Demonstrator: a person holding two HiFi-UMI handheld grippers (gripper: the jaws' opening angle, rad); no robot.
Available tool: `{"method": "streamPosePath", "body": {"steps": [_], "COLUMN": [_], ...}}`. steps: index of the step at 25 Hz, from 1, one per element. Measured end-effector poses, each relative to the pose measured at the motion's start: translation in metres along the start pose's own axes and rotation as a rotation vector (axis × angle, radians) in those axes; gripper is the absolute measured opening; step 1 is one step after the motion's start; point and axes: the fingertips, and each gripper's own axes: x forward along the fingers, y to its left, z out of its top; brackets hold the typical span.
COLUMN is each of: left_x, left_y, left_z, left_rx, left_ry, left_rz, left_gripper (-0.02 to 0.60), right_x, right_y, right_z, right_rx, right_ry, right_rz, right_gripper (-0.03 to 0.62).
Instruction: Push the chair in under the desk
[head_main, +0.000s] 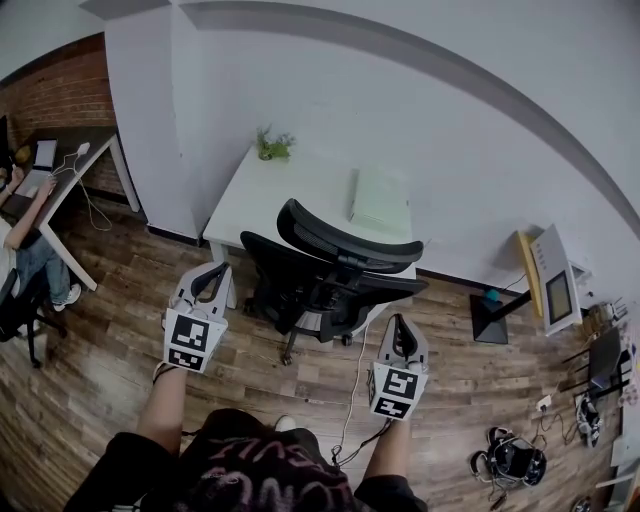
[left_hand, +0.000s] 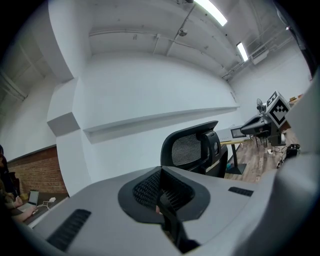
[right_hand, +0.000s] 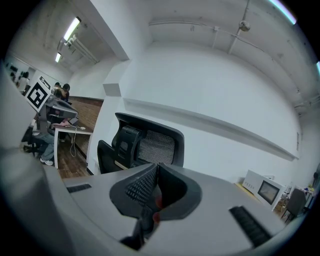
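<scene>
The person wears a black short-sleeved top with faded pink lettering across it. The left gripper and right gripper have smooth, pale grey plastic shells, each bearing a white cube printed with black square markers. Their pads are black and finely ribbed, and short dark slots mark the shells.
</scene>
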Motion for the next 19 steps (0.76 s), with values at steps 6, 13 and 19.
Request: {"method": "streamPosePath", "body": {"steps": [6, 13, 19], "left_x": [0.0026, 0.0047, 0.0058], "left_y": [-0.0019, -0.0079, -0.0074], "left_z": [0.0017, -0.0011, -0.0009], "left_rx": [-0.007, 0.004, 0.007], "left_ry": [0.009, 0.024, 0.017], "left_rz": [-0.004, -0.033, -0.028], "left_gripper": [0.014, 0.014, 0.014], "right_x": [0.002, 0.0023, 0.0033], "right_y": [0.0022, 0.0017, 0.0018], "right_z": [0.0031, 0.0011, 0.0008], "right_rx": [-0.002, -0.001, 0.0], "right_ry": [-0.004, -0.003, -0.003], "right_rz": [0.011, 0.017, 0.013], "right_gripper": [0.026, 0.026, 0.026]}}
